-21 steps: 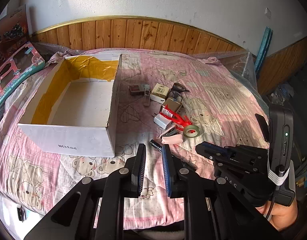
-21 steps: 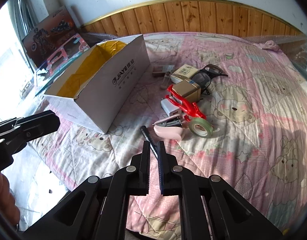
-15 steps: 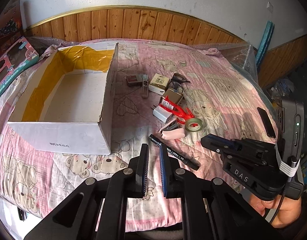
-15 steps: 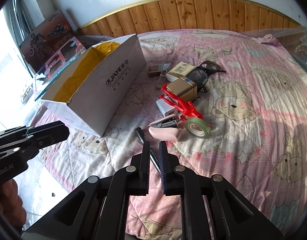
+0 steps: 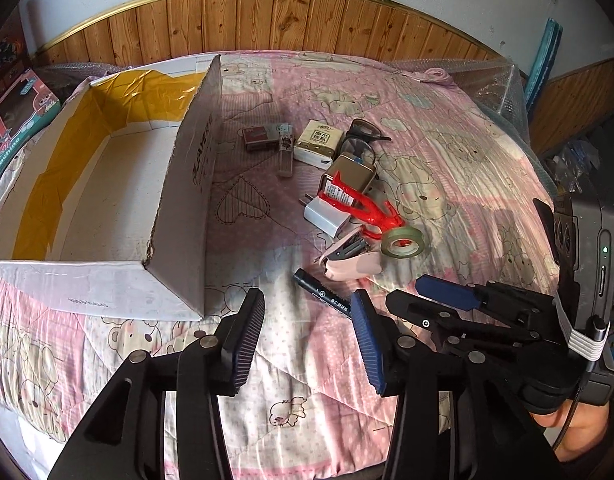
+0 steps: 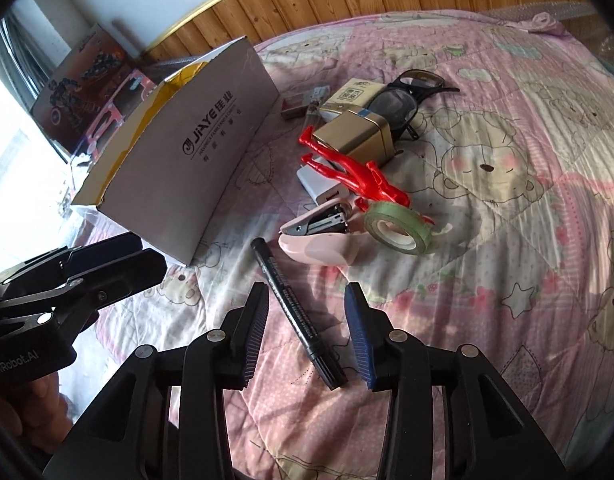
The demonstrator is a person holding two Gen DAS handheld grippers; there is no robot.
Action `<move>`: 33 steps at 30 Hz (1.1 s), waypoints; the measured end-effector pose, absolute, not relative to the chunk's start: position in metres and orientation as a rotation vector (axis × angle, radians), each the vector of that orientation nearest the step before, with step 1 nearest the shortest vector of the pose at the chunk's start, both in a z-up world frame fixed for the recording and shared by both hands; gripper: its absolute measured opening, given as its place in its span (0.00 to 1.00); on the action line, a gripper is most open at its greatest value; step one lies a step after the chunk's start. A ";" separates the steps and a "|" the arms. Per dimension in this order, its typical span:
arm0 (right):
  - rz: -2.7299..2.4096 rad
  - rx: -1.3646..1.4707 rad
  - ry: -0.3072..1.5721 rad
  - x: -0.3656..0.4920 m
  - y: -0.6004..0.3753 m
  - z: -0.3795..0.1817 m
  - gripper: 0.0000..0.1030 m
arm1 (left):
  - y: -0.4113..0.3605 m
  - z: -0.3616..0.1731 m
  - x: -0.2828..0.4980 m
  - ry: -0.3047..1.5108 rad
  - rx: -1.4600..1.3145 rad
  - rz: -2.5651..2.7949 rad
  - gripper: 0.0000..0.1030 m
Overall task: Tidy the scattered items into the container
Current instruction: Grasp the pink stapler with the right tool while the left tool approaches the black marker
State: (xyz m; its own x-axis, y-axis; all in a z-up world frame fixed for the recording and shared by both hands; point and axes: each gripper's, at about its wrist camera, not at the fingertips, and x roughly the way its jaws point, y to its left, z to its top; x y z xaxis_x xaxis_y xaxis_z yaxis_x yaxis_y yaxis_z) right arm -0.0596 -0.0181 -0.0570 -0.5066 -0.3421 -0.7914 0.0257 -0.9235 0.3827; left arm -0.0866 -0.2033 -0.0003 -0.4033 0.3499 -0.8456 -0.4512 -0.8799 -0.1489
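- Your right gripper is spread wide, its fingers straddling the black marker lying on the quilt, not touching it.
- Your left gripper is also spread wide and holds nothing.
- Just past the marker lie the pink stapler and green tape roll, then the red figure, white charger, tin and glasses.
- The cardboard box stands left of the pile, nothing visible inside.

Box mouth: the cardboard box stands open-topped, nothing over it.
Between claws: the right claw straddles the black marker, bedspread bare on either side.
Beyond: pink stapler and tape roll crowd together.
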 end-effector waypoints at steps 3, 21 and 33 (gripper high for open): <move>-2.480 1.447 -0.525 -0.065 -0.012 -0.067 0.41 | -0.199 -0.009 -0.091 0.126 -1.365 2.269 0.45; -2.264 1.424 -0.834 -0.129 0.005 -0.112 0.46 | -0.184 -0.065 -0.121 -0.038 -1.499 2.150 0.45; -2.250 1.413 -0.786 -0.160 -0.012 -0.100 0.28 | -0.169 -0.092 -0.131 -0.044 -1.554 2.116 0.45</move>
State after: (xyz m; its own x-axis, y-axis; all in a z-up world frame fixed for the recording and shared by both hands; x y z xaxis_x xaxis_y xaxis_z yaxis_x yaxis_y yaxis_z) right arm -0.1605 -0.0124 -0.0997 -0.4296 -0.5739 -0.6972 0.0149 -0.7765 0.6300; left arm -0.1305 -0.1689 -0.0915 -0.2150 0.4160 -0.8836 -0.3787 -0.8695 -0.3172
